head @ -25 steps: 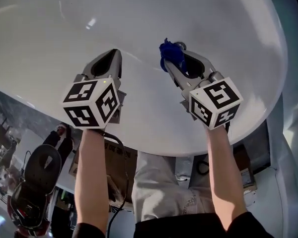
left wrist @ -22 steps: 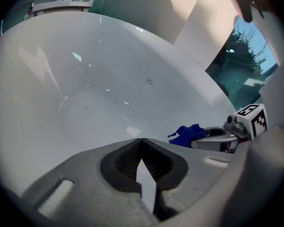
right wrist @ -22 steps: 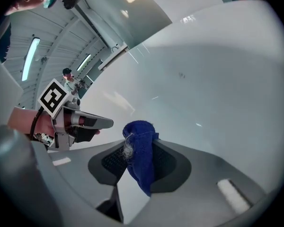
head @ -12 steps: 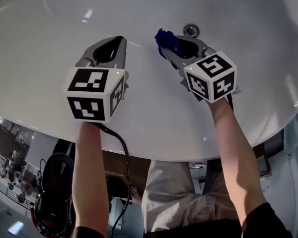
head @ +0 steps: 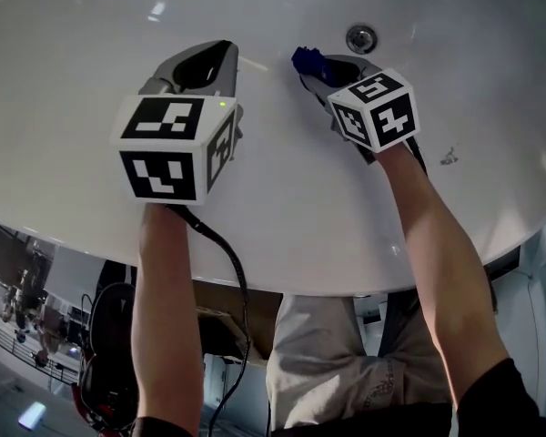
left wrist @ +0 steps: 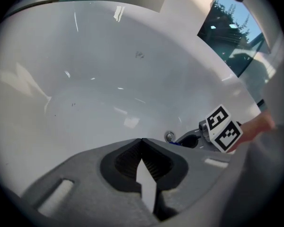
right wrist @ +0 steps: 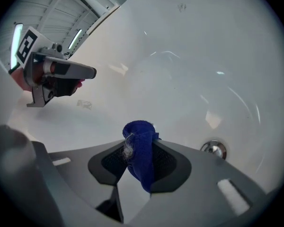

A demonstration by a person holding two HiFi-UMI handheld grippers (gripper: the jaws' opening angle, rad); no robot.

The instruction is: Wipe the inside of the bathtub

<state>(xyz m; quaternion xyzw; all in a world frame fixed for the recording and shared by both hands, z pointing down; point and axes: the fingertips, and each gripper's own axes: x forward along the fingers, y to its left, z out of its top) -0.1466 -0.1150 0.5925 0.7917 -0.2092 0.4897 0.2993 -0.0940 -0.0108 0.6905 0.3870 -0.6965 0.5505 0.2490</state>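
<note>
Jaws of the right gripper (head: 309, 66) clamp a crumpled blue terry cloth (right wrist: 141, 150), bunched tip poking out, near the round chrome drain (head: 361, 38) inside the glossy white curved bathtub (head: 282, 208). Left gripper (left wrist: 141, 141) is alongside, its ribbed grey jaws pressed together on nothing.

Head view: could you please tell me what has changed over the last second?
The right gripper swept the cloth left off the drain, which is now uncovered. Its jaws stay shut on the cloth; the left gripper stays shut and empty in the tub.
</note>
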